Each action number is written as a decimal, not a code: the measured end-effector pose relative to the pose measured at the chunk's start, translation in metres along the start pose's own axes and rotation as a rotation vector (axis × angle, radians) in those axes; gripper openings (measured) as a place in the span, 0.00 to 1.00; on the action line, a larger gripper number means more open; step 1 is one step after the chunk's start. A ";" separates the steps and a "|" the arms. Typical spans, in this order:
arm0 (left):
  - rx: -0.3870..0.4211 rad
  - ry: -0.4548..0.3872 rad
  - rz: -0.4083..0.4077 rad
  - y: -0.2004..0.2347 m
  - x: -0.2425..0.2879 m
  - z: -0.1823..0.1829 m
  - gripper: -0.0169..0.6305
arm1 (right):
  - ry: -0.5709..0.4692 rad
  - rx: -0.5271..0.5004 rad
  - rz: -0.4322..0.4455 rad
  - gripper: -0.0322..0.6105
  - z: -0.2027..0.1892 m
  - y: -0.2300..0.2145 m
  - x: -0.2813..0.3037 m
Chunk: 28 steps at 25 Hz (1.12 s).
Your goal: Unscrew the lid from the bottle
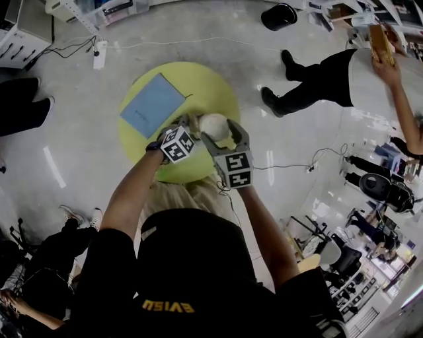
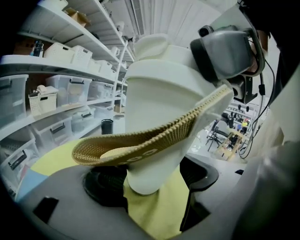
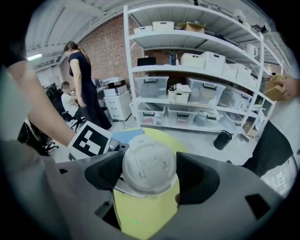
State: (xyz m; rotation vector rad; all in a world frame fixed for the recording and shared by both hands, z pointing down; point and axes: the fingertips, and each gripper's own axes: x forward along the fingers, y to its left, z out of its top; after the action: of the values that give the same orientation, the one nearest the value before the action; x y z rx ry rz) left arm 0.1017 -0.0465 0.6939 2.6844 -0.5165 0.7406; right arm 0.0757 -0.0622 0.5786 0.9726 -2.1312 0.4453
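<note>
A white bottle (image 2: 159, 108) with a tan woven strap (image 2: 154, 136) hangs in the air above the round yellow table (image 1: 198, 79). My left gripper (image 2: 150, 182) is shut on the bottle's body, and its right finger is partly hidden behind the bottle. The round white lid (image 3: 149, 164) faces the right gripper view, and my right gripper (image 3: 149, 172) is shut on it with a pad against each side. In the head view the bottle (image 1: 213, 125) sits between the left gripper (image 1: 190, 127) and the right gripper (image 1: 221, 135), over the table's near edge.
A blue sheet (image 1: 152, 104) lies on the table's left half. A person (image 1: 330, 76) stands to the right, near a black bin (image 1: 277, 16). Shelves with storage boxes (image 3: 197, 84) line the far side. A cable and power strip (image 1: 100, 54) lie on the floor.
</note>
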 end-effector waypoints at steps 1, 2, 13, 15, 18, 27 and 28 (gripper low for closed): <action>0.001 0.013 -0.011 -0.002 -0.001 0.000 0.59 | -0.008 -0.010 0.020 0.60 0.000 0.001 -0.002; 0.004 0.025 -0.022 -0.003 -0.001 0.001 0.59 | -0.014 -0.019 0.035 0.60 0.000 0.001 -0.003; 0.039 0.040 -0.054 -0.004 0.001 -0.003 0.58 | 0.084 -0.257 0.230 0.60 -0.007 0.007 0.000; 0.040 0.043 -0.061 -0.005 0.000 -0.001 0.58 | 0.099 -0.318 0.288 0.60 -0.007 0.009 -0.003; 0.058 0.049 -0.068 -0.002 -0.003 -0.004 0.58 | 0.104 -0.413 0.377 0.60 -0.007 0.014 -0.001; 0.066 0.059 -0.077 0.008 -0.012 -0.018 0.56 | 0.127 -0.570 0.509 0.60 -0.002 0.024 0.012; 0.067 0.059 -0.073 0.008 -0.010 -0.017 0.56 | 0.134 -0.567 0.502 0.60 -0.002 0.022 0.010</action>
State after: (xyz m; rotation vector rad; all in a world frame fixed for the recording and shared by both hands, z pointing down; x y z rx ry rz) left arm 0.0834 -0.0444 0.7037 2.7171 -0.3839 0.8277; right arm 0.0555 -0.0518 0.5877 0.0851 -2.1830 0.1142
